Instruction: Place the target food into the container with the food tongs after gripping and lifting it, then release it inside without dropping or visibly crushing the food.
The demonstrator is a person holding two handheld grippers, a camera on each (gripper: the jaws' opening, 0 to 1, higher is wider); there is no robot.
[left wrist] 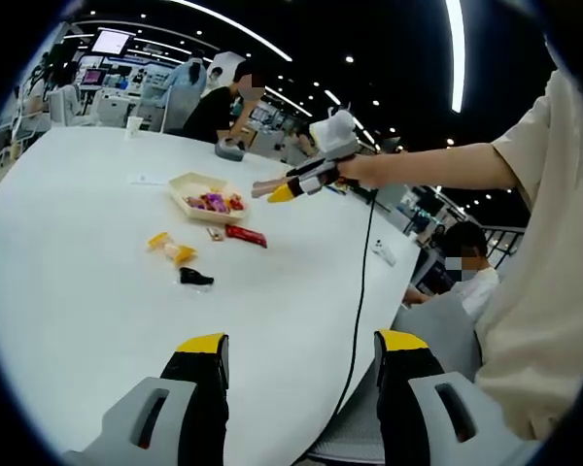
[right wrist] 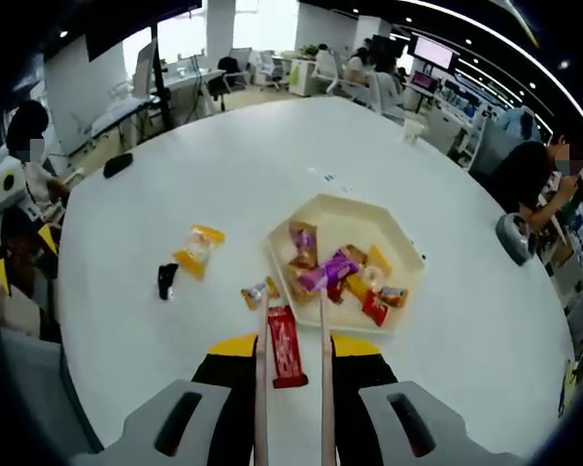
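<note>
Red snack bar between tongs | right claw clamping tongs, hovering | left claw apart

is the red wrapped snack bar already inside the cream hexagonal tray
No, the red wrapped snack bar lies on the white table just outside the rim of the cream hexagonal tray, between the tips of the food tongs.

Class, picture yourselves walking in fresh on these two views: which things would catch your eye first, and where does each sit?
First, the cream tray heaped with bright wrapped snacks in the middle of the white table. Next, the red snack bar lying on the table beside the tray, framed between the two arms of the tongs held in the right gripper. The left gripper hovers open over the table's edge.
</note>
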